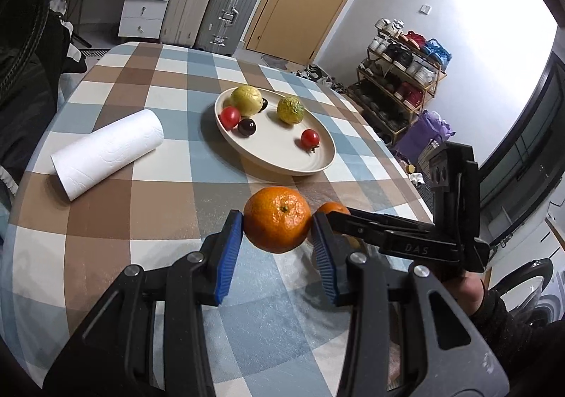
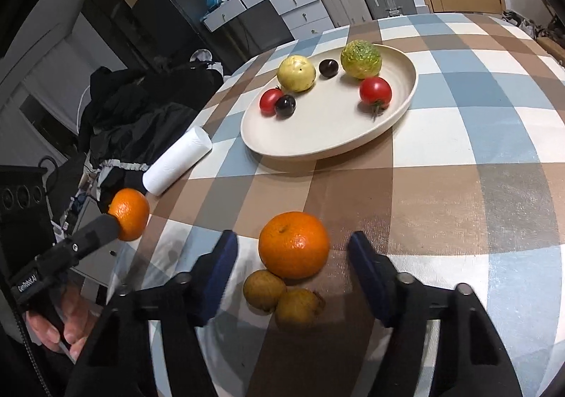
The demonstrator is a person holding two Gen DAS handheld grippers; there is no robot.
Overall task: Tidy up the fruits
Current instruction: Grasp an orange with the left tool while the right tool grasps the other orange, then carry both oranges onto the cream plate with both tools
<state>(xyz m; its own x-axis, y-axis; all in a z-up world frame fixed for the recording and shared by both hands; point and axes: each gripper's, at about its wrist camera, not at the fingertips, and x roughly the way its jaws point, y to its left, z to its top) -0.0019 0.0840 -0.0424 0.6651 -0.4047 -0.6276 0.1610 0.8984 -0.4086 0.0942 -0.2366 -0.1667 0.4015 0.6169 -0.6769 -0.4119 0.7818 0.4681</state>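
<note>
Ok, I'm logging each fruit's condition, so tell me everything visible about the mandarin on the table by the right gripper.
The mandarin on the table is round, bright orange, with dimpled glossy peel and a small dark stem scar facing up. It looks whole and rests on the checked tablecloth, between the right gripper's blue-padded fingers, which stand clear of it on both sides. Two small brownish-yellow fruits lie against its near side. The plate is farther back.

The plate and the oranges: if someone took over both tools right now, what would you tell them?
Left tool: shut on one orange, lifted off the table.
Right tool: open, fingers either side of a second orange on the tablecloth, not gripping.
Two small brown fruits lie just beside it.
Plate: already holds two yellow-green fruits, two tomatoes and two dark fruits.
Left to do: likely both oranges and the brown fruits.
</note>
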